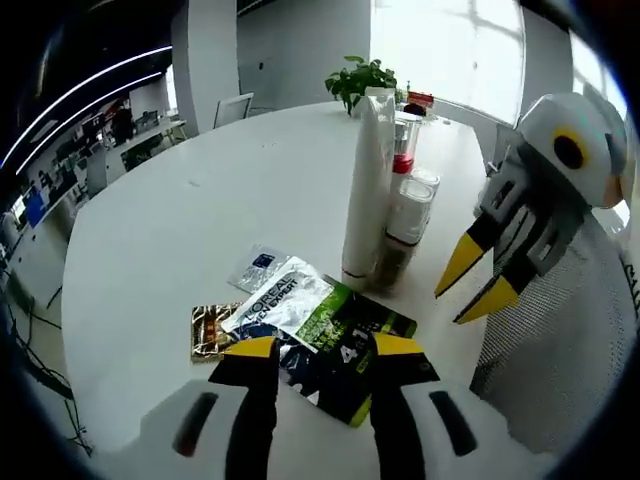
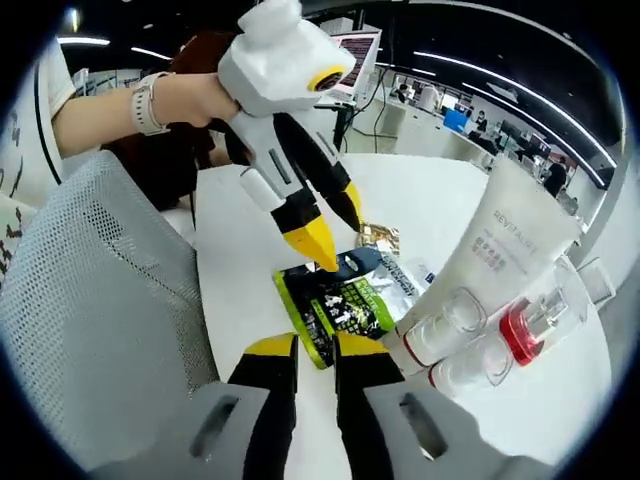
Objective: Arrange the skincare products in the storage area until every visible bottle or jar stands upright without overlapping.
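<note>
A tall white tube (image 1: pixel 368 185) stands upright on the round white table (image 1: pixel 200 220), with a red-capped bottle (image 1: pixel 402 152) and two clear-capped bottles (image 1: pixel 408 215) close beside it. In the right gripper view the tube (image 2: pixel 500 240), the red-capped bottle (image 2: pixel 525 330) and a clear-capped bottle (image 2: pixel 445 325) appear at the right. A green-black packet (image 1: pixel 335 330) lies flat with other sachets. My left gripper (image 1: pixel 325 350) hovers open over that packet, holding nothing. My right gripper (image 2: pixel 315 350) is narrowly open and empty, near the packet (image 2: pixel 335 305); it also enters the left gripper view (image 1: pixel 470 283).
A white sachet (image 1: pixel 280 300), a small blue-white sachet (image 1: pixel 258 268) and a gold sachet (image 1: pixel 210 330) lie by the packet. A potted plant (image 1: pixel 360 80) sits at the table's far side. A grey mesh chair (image 2: pixel 100 290) stands at the table edge. A hand (image 2: pixel 185 100) holds the left gripper (image 2: pixel 325 230).
</note>
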Tool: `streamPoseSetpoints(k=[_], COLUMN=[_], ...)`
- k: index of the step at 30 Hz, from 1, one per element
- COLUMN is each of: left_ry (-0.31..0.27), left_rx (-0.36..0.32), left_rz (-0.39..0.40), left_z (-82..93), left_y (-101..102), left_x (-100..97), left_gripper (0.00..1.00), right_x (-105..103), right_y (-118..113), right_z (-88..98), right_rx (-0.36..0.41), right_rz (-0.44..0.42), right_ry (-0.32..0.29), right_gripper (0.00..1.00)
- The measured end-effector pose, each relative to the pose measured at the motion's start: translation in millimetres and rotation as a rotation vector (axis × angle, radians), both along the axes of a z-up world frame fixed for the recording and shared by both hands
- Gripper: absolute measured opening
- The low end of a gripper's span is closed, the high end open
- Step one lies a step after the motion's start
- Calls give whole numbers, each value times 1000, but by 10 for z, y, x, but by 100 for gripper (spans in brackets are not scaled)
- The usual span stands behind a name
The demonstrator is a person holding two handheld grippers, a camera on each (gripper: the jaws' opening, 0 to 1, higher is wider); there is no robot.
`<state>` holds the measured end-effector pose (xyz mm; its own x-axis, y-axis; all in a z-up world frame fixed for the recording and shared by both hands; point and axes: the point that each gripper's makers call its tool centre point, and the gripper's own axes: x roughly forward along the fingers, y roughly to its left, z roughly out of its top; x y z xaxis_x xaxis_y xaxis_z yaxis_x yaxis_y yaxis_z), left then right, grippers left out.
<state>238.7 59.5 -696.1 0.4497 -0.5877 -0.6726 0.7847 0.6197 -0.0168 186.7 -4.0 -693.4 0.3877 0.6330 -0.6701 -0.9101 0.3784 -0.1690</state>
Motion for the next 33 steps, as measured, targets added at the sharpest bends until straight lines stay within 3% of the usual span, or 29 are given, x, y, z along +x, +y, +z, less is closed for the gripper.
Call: streamPoseSetpoints(k=[5,9,19,33], left_ry=[-5,14,-24,-73], left_rx=[-7,-69,-75,-61], left_rz=[19,20,80,155], left_z=[108,212,374,523], left_y=[22,-20,65,266], left_x=[-141,-285,-443,-558], left_gripper=[33,34,45,60], right_x=[-27,-43,30,86], right_y=[-116,-252,-573,-802], right_z=[137,247,468,545], right_rx=[36,73,119,138], right_rz=[-52,-113,-244,-337], right_ry=[-13,-16,-62,-81], right_gripper=[20,26,46,73])
